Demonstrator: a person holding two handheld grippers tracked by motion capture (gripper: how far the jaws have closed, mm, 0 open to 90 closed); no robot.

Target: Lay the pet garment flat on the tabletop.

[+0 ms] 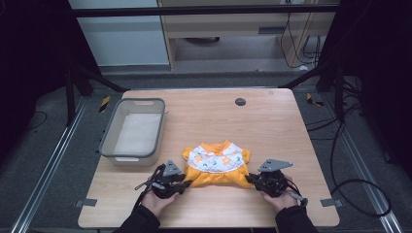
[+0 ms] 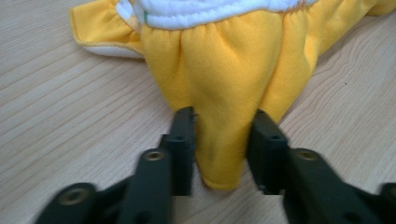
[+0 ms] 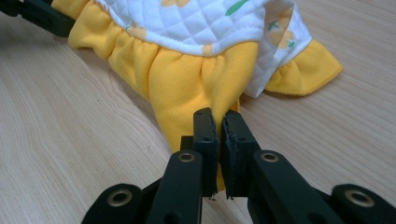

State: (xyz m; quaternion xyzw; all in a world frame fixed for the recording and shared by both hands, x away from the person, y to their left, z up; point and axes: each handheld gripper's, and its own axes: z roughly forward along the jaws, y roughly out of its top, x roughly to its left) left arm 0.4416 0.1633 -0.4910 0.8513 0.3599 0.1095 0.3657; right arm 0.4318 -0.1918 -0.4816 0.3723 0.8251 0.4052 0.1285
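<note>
a small yellow garment (image 1: 217,165) with a white quilted flower-print panel lies flat on the near middle of the wooden table (image 1: 272,126), its two yellow bottom corners pointing toward the person. in the left gripper view, the left gripper (image 2: 223,144) has its jaws parted to a moderate gap, one on each side of a yellow corner that reaches down between them; the cloth fills most of the gap, and i cannot tell whether the pads press it. in the right gripper view, the right gripper (image 3: 219,147) has its jaws drawn nearly together, pinching the other yellow corner between the pads, with cloth spreading out ahead of the tips. well beyond and to the left of the left jaws sits a grey bin (image 1: 132,131) on the table.
</note>
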